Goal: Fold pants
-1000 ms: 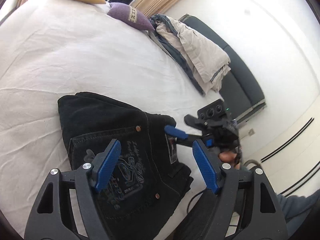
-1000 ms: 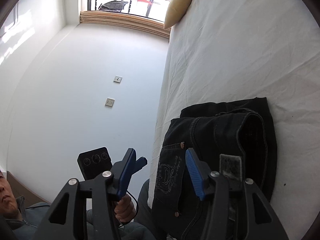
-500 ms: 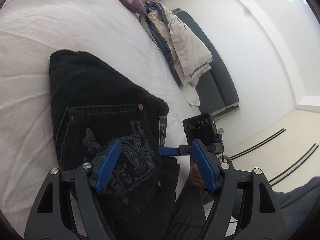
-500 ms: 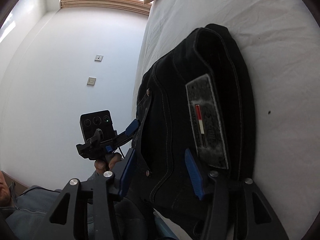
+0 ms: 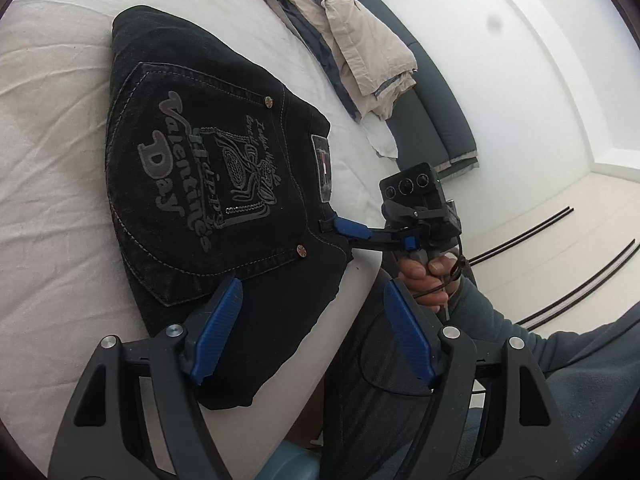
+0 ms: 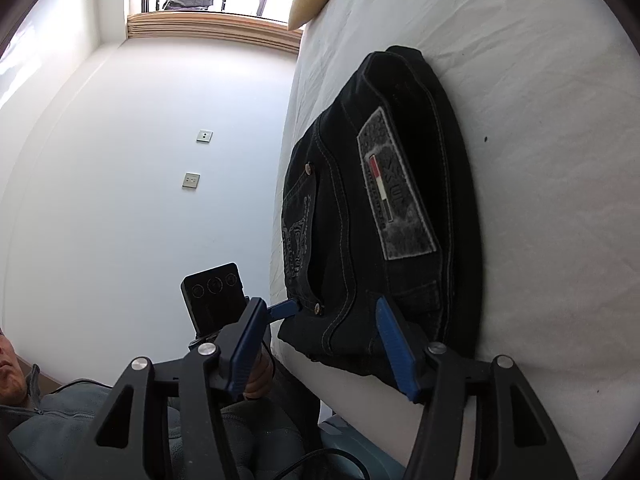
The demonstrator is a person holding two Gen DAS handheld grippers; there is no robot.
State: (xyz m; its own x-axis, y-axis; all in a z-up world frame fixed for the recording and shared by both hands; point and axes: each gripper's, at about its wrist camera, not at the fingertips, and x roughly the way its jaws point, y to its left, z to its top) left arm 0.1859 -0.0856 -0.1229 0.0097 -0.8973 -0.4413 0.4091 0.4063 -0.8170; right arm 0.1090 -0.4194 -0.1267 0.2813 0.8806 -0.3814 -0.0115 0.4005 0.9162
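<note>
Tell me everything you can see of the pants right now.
The pants are black denim, folded into a compact stack, lying flat at the bed edge. A back pocket on top carries grey "Valentine's Day" lettering, pale stitching and copper rivets; a grey waistband patch has a red-and-white stripe. Both grippers, left and right, are open, fingers straddling the near edge.

Bare sheet (image 5: 48,184) beyond pants (image 5: 208,184) (clothes pile (image 5: 360,52) farther).

Folded black pants (image 5: 224,184) on bed (image 5: 48,184); left gripper (image 5: 312,320) spread
</note>
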